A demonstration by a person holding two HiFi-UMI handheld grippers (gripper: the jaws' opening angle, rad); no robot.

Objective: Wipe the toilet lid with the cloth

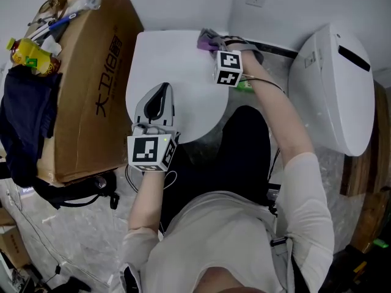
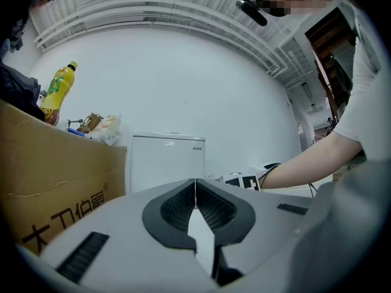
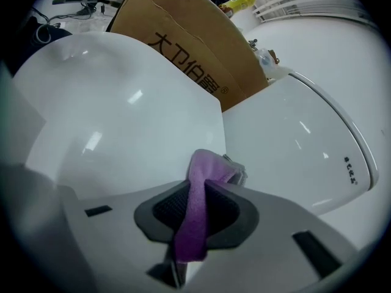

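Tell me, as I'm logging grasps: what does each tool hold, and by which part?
The right tool is shut on the purple cloth, pinching a bunched fold; the left tool is shut on nothing.

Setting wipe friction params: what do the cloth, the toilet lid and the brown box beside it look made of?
Cloth: fuzzy purple fabric, probably microfibre; matte nap, folds limply.
Toilet lid: hard glossy white, plastic or ceramic, cannot tell; crisp light reflections.
Box: brown cardboard, matte; printed lettering, creased flap.
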